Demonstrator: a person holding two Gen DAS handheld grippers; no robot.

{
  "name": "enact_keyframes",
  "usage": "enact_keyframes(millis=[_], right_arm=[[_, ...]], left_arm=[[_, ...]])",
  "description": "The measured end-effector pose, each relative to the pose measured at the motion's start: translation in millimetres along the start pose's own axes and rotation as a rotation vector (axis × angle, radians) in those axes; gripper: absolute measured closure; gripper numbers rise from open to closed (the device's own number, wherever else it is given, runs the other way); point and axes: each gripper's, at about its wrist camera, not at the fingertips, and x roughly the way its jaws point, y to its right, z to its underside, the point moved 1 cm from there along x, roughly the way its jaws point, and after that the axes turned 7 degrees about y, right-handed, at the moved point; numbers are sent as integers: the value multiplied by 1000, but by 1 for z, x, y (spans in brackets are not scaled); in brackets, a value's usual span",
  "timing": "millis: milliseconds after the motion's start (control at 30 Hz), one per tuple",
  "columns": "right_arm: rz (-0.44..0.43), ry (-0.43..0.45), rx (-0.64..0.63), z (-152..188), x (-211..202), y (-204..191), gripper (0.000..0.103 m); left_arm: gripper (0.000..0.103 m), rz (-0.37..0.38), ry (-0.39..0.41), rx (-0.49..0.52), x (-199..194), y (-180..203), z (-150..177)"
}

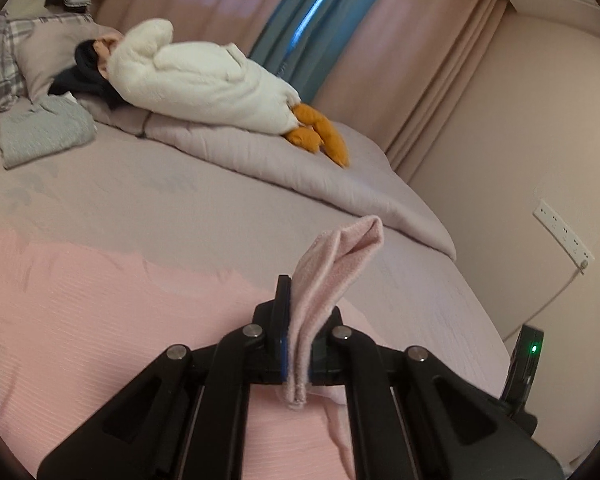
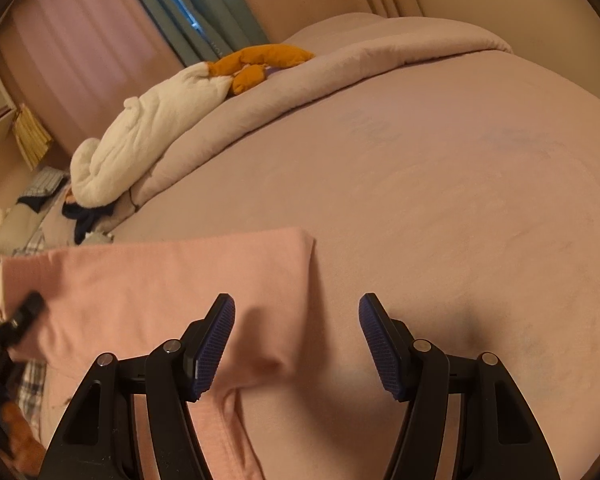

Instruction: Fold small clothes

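Note:
A pink garment [image 1: 100,300] lies spread on the mauve bed sheet [image 1: 180,208]. My left gripper [image 1: 306,304] is shut on a folded edge of it, and the pinched pink cloth [image 1: 340,248] stands up between the jaws, lifted off the bed. In the right wrist view the same pink garment [image 2: 160,288] covers the lower left of the bed. My right gripper [image 2: 296,320] hangs open over its right edge, nothing between its blue pads [image 2: 216,344]. A blurred black part of the left gripper [image 2: 24,316] shows at the garment's left end.
A white plush goose with orange feet [image 1: 204,80] lies on a rolled mauve quilt [image 1: 300,172] at the back. A folded grey garment [image 1: 44,132] and plaid pillows [image 1: 0,68] sit far left. A wall socket strip [image 1: 564,236] is on the right wall.

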Motion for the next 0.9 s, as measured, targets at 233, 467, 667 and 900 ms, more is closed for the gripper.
enact_keyframes(millis=[233,467,667,900], right_arm=[[-16,-37,-40,2,12,-12,39],[-50,-68,-78,5,20,-22,59],[-82,-111,-105,12,31,-33,76],[-110,-163,-129,23,42,-46,76]], left_arm=[[98,-93,40,29,-19,-22,-12],[98,-154,69,20,-29,-42,-22],[98,-206,79,14,-35,-60,-30],[98,-257,73,-3,-42,-81,-30]])
